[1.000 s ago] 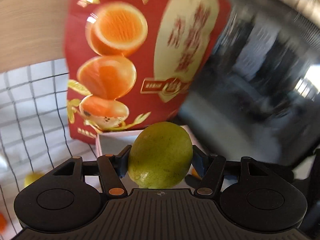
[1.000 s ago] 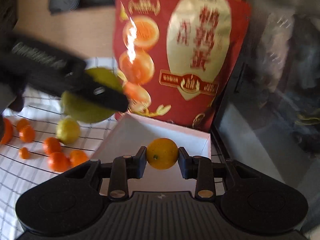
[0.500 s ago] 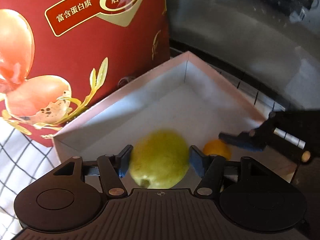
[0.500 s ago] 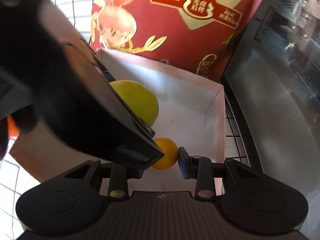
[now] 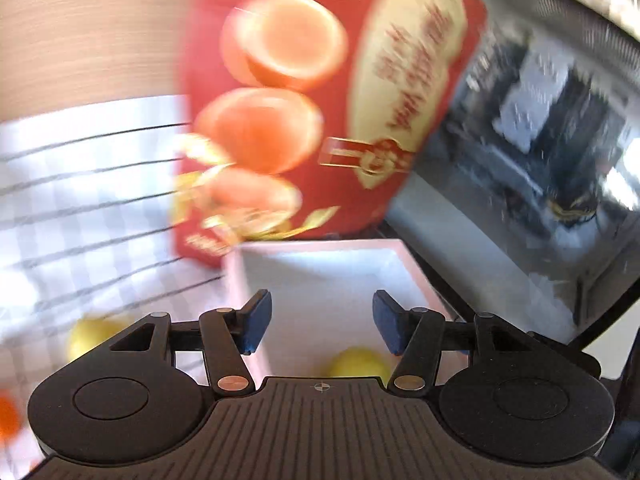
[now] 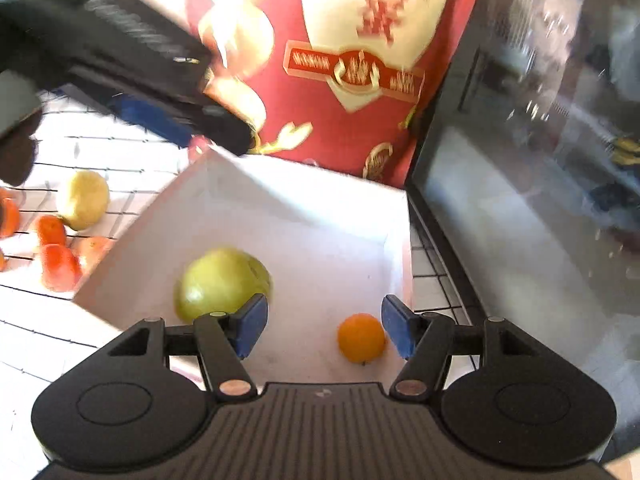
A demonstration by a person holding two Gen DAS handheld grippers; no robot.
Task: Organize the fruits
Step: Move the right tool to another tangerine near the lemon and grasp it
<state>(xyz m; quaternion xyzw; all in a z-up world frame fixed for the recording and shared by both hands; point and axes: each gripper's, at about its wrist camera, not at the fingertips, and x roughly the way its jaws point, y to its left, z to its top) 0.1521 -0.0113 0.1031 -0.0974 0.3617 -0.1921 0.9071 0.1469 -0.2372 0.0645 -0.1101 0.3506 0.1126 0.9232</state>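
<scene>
Box (image 6: 280, 208) holds a pear (image 6: 222, 282) and orange (image 6: 361, 337), both grippers (image 5: 322, 326) (image 6: 322, 330) spread empty (another pear (image 6: 83, 199), tangerines (image 6: 58, 256) wait left of box).

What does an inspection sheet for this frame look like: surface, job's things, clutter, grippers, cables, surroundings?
Surface: white cloth with a black grid, over a wood-toned top.
Job's things: white box holding a green-yellow fruit and a small orange, apart from each other; outside it on the cloth, a yellow fruit and several small oranges.
Clutter: red snack bag standing behind the box.
Grippers: left hand-held gripper open, holding nothing, above the box; right hand-held gripper open, holding nothing, the small orange lying beside its right finger.
Cables: nothing seen.
Surroundings: dark glossy appliance front right of the box; details blurred.
</scene>
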